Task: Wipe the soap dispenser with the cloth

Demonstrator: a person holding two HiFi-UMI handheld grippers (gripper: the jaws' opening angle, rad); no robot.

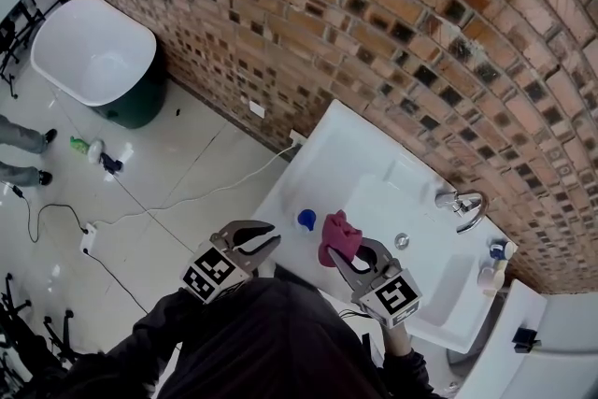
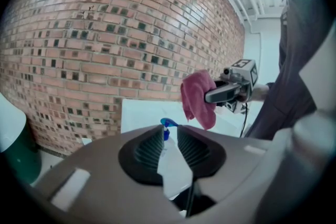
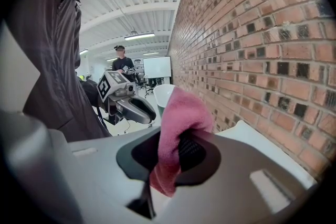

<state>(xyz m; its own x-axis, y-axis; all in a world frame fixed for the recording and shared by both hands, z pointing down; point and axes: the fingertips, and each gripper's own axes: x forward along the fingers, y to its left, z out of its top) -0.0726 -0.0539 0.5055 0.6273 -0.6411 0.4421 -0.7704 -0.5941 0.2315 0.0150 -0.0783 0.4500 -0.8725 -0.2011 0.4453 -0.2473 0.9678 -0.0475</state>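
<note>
The soap dispenser (image 1: 306,219), with a blue pump top, stands on the left part of the white sink counter (image 1: 336,154) below the brick wall. My right gripper (image 1: 348,248) is shut on a pink cloth (image 1: 338,234), which it holds up just right of the dispenser and apart from it. In the right gripper view the cloth (image 3: 181,113) bulges out from between the pads. My left gripper (image 1: 273,235) hovers a little left of the dispenser with its jaws nearly together and nothing in them. Through their slit I see the blue pump (image 2: 168,124) and, beyond it, the cloth (image 2: 197,97).
A faucet (image 1: 462,206) and a drain (image 1: 402,240) sit in the basin. Small bottles (image 1: 495,262) stand at the sink's right end. On the floor to the left are a white tub (image 1: 93,47), cables (image 1: 140,210) and a person's feet (image 1: 23,154).
</note>
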